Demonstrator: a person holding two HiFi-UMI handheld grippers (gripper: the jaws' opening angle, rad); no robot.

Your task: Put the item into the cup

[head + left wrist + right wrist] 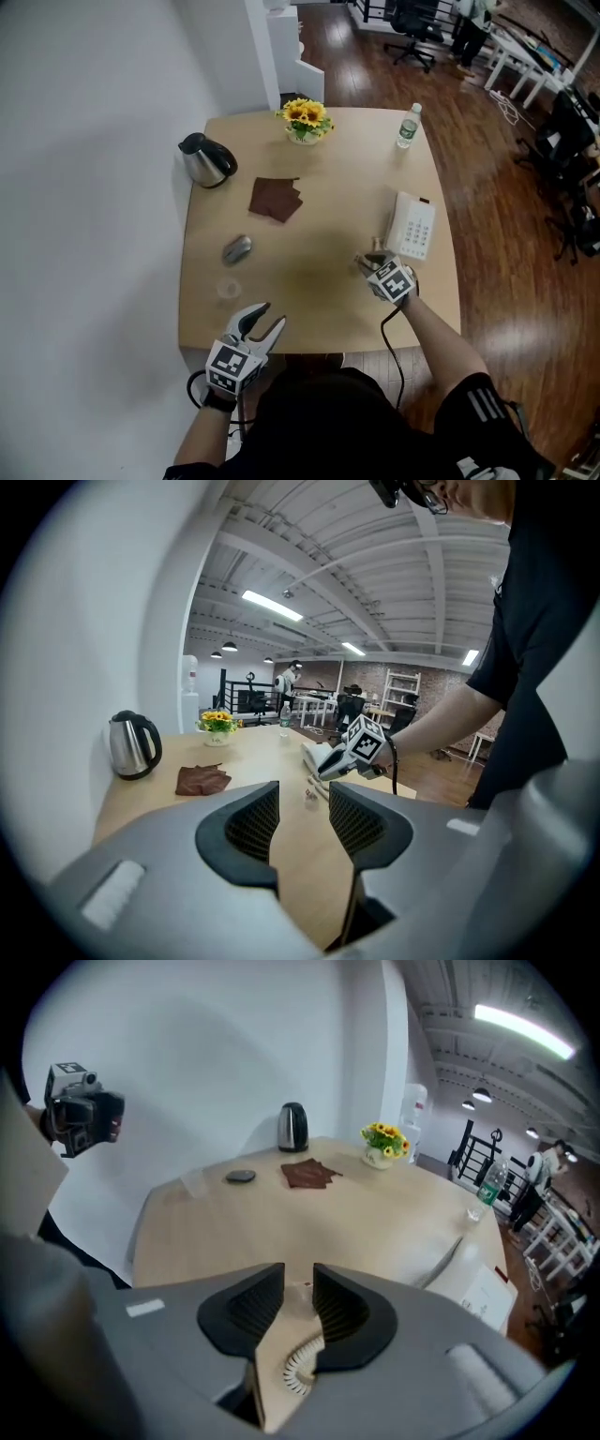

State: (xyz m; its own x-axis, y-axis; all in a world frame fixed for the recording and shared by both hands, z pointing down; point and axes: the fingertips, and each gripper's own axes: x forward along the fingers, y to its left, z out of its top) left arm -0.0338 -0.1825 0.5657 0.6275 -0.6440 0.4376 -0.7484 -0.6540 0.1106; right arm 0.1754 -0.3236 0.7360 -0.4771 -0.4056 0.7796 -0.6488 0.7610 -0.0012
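1. Presently the right tool (299,1296) is pinching narrow on the item (310,795), a small pale thing sitting low on the tabletop (328,187). This is happening at centre right of the head view, just beside the phone (412,225). Only the jaw tips are appearing to hold it, so I am judging the grip light.
2. The left tool (275,314) is hanging half-wide at the lower left of the head view, with nothing between its jaws.
3. The cup (228,289), clear and hard to see, is standing near the left edge of the tabletop. It is sitting well apart from the item and just below a grey lump (237,248).
4. Squeezing firmly before lifting is mattering most here, since so small a thing is likely slipping from the tips.
5. Lifting straight up is keeping the jaws from snagging the coiled cord (300,1368) lying just under them.
6. Carrying the item leftward, low and level, and lining it up over the cup's mouth before opening is looking safest. The cup is seeming light, so touching its rim is risking a tip-over.
7. The left tool is sitting near enough to steady the cup if needed.
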